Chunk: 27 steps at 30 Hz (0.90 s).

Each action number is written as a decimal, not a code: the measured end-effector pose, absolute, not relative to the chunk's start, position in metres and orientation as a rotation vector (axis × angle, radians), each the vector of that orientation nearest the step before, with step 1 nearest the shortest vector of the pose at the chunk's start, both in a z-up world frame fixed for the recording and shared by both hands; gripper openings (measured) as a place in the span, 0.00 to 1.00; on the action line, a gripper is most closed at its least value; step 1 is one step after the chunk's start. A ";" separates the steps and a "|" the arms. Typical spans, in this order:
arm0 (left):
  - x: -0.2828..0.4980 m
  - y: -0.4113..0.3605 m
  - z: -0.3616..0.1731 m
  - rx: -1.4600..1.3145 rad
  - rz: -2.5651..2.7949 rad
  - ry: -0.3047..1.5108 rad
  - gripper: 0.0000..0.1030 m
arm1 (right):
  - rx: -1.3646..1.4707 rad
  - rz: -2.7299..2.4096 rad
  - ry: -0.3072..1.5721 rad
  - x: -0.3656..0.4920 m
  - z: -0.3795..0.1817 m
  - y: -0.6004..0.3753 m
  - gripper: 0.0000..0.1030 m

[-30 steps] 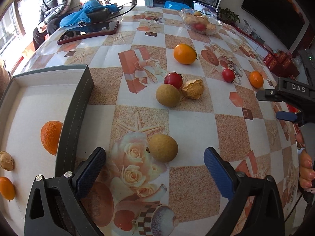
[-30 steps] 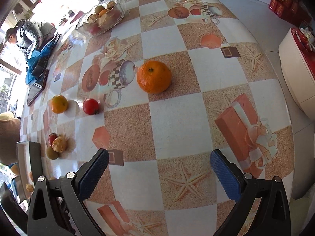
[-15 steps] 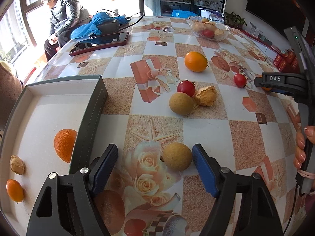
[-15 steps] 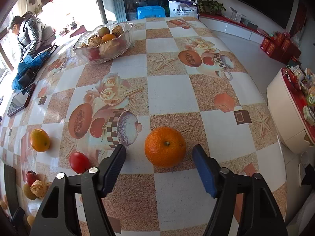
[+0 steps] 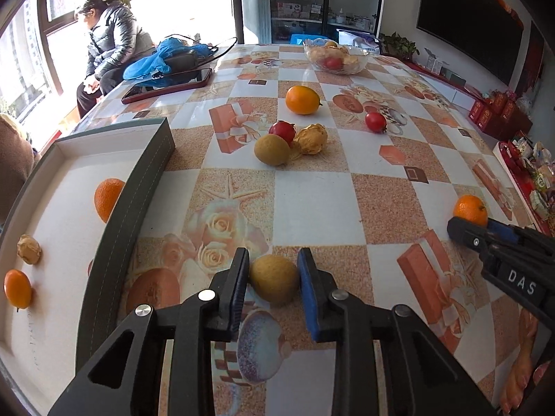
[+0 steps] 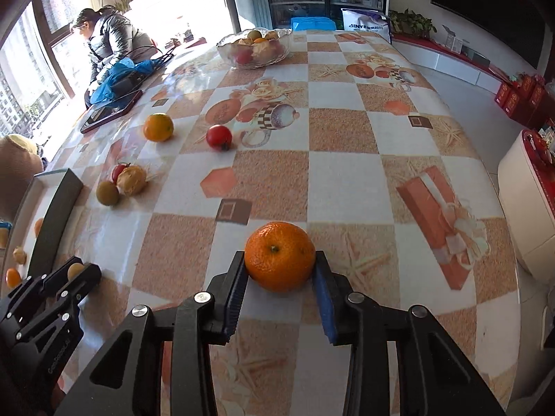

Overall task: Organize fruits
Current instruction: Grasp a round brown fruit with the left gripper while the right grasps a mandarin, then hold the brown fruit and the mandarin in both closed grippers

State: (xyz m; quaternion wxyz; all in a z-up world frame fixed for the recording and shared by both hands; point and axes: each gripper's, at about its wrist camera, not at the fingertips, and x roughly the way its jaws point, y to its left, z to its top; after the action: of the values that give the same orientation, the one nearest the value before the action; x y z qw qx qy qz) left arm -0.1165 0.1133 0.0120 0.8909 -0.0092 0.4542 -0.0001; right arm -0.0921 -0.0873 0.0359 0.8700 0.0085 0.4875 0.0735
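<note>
My left gripper (image 5: 274,280) is shut on a tan round fruit (image 5: 274,279) that rests on the table. My right gripper (image 6: 280,272) is shut on a mandarin orange (image 6: 279,256), also on the table; it shows in the left wrist view (image 5: 470,209) too. A flat tray (image 5: 138,187) with a dark rim lies at the left and holds an orange (image 5: 107,197), a small orange fruit (image 5: 17,289) and a wrinkled tan fruit (image 5: 29,249). Loose on the table are a tan fruit (image 5: 271,149), a red fruit (image 5: 282,130), a wrinkled fruit (image 5: 312,138), an orange (image 5: 302,100) and a tomato (image 5: 375,122).
A glass bowl (image 5: 334,56) of fruit stands at the far side. A phone (image 5: 166,85) and a blue cloth over a bag (image 5: 166,60) lie at the far left. A person (image 5: 111,48) sits by the window. The table edge runs along the right.
Both grippers moved forward and down and closed: the left around the tan fruit, the right around the mandarin orange.
</note>
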 end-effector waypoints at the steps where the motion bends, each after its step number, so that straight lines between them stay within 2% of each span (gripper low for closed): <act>1: -0.122 0.113 0.012 -0.031 -0.001 0.945 0.30 | 0.012 0.168 0.996 -0.104 0.035 -0.084 0.38; 5: -0.137 0.106 0.013 -0.040 0.006 0.957 0.31 | -0.093 0.187 0.905 -0.132 0.031 -0.064 0.38; 27: -0.144 0.096 0.011 -0.013 0.051 0.930 0.31 | -0.071 0.204 0.896 -0.132 0.029 -0.065 0.38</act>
State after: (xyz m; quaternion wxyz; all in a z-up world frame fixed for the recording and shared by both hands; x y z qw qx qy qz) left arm -0.1435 0.0961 0.0106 0.8935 -0.0062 0.4484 0.0245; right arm -0.1315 -0.0653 0.0291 0.8956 -0.0343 0.4324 0.0983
